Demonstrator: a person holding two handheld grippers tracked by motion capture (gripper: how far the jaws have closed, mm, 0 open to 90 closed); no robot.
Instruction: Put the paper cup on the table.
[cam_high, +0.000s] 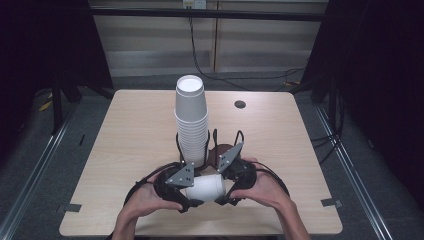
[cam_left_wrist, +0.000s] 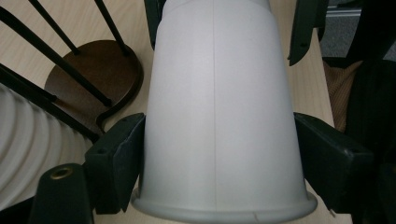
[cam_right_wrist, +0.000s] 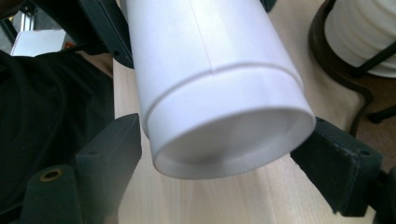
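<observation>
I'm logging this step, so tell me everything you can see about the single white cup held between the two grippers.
The white cup is plain, matte and paper-like, tapered, with a rolled rim, a recessed base and a straight side seam. It lies on its side, above the table's near edge, in front of the tall cup stack. The left gripper is shut on its rim end; the right gripper brackets its base end.

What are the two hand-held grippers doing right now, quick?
Left hand-held gripper: closed on the white cup, near its rim.
Right hand-held gripper: closed on the same cup's base end.
</observation>
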